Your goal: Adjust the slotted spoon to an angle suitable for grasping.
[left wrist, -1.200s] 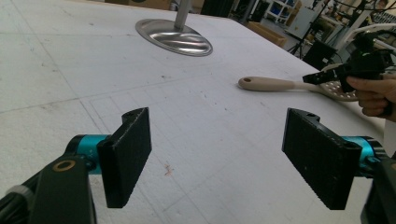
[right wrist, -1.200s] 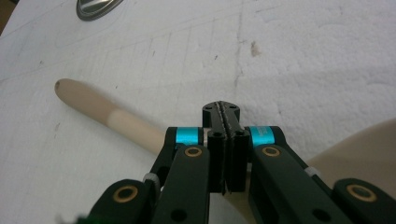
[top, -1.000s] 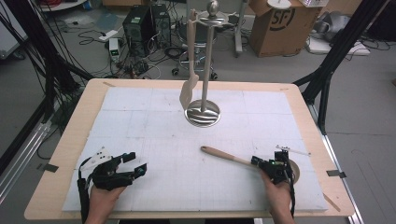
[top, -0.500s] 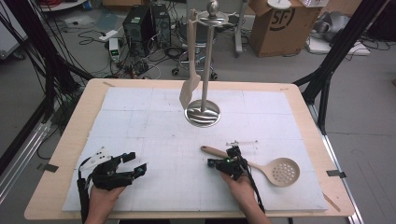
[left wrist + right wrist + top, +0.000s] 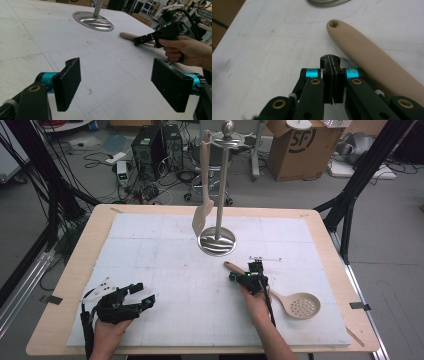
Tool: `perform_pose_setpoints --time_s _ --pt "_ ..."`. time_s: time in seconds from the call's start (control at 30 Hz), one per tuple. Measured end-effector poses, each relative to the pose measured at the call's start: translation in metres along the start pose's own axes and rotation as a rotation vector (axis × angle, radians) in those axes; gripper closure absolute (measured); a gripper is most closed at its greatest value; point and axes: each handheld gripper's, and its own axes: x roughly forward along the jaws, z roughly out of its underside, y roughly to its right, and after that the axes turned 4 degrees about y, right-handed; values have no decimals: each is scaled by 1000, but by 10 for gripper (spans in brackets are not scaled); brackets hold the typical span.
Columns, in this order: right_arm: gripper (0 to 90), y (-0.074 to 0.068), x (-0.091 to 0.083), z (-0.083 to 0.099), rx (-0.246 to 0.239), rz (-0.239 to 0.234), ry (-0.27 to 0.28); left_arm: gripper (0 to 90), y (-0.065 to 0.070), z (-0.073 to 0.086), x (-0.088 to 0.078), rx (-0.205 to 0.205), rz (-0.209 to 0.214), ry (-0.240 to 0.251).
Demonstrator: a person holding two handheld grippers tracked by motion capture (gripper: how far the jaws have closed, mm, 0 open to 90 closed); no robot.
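We see the right tongs [image 5: 332, 82] clenched on nothing, their pads pressed together just beside the handle of the slotted spoon [image 5: 372, 60]. In the high view the slotted spoon [image 5: 280, 292] lies flat on the white tabletop [image 5: 165, 250], handle end pointing toward the utensil stand [image 5: 216, 241], perforated bowl near the right edge. The right tongs [image 5: 248, 279] sit over its handle. A spatula [image 5: 203, 215] hangs from the stand. Our left tongs [image 5: 117, 82] are released, jaws wide apart above bare tabletop, and the left tongs [image 5: 142, 296] rest near the front edge.

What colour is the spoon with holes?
Beige, a pale tan; the slotted spoon shows best in the high view.
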Motion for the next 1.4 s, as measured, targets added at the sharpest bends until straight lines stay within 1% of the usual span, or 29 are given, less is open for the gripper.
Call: perform_pose_setpoints --time_s 0.1,0.23,0.33,0.43,0.47,0.53,0.63,0.7,0.77,0.83,0.87,0.93,0.97,1.07,1.1,1.13,1.2,1.23,1.33,1.4 --pt "895 10 -5 -3 19 48 33 246 0 0 0 0 -2 -2" --pt "895 19 -10 -6 45 94 61 246 0 0 -1 -1 -2 0" --pt "895 25 -14 -8 75 108 73 245 0 0 -1 -3 -3 -2" --pt "894 27 -17 -8 84 120 71 246 0 1 -1 -1 -5 -4" --pt "894 27 -19 -8 92 117 72 246 0 1 -1 -1 -6 -4" --pt "890 28 -24 -9 112 82 89 246 0 1 -1 -2 -7 -5" --pt "790 24 -36 -12 114 28 110 246 0 1 -1 0 -8 -9" --pt "746 21 -44 -16 105 9 114 246 0 1 0 -3 -6 -8" --pt "663 20 -51 -22 92 9 100 247 1 1 0 -1 -3 -8" --pt "610 21 -58 -27 74 19 86 247 1 2 1 -3 -1 -12" --pt "599 22 -60 -30 69 21 79 247 1 2 1 -6 -1 -13" --pt "557 25 -67 -35 64 16 63 246 1 2 2 -3 2 -14" --pt "532 27 -71 -36 64 21 67 247 1 2 2 -3 2 -14" --pt "520 35 -82 -40 82 18 71 247 1 2 1 -4 0 -12" --pt "513 38 -85 -40 81 15 67 247 1 2 1 -4 0 -11" --pt "512 42 -87 -40 86 10 56 247 1 2 1 -2 -1 -10" --pt "499 46 -91 -39 75 22 33 247 1 2 2 -3 1 -10" --pt "498 49 -92 -38 71 19 19 247 1 2 2 -1 0 -12" --pt "498 57 -97 -34 69 18 -1 247 1 2 4 1 1 -16" --pt "498 61 -99 -33 74 7 -5 247 2 2 4 2 2 -16"
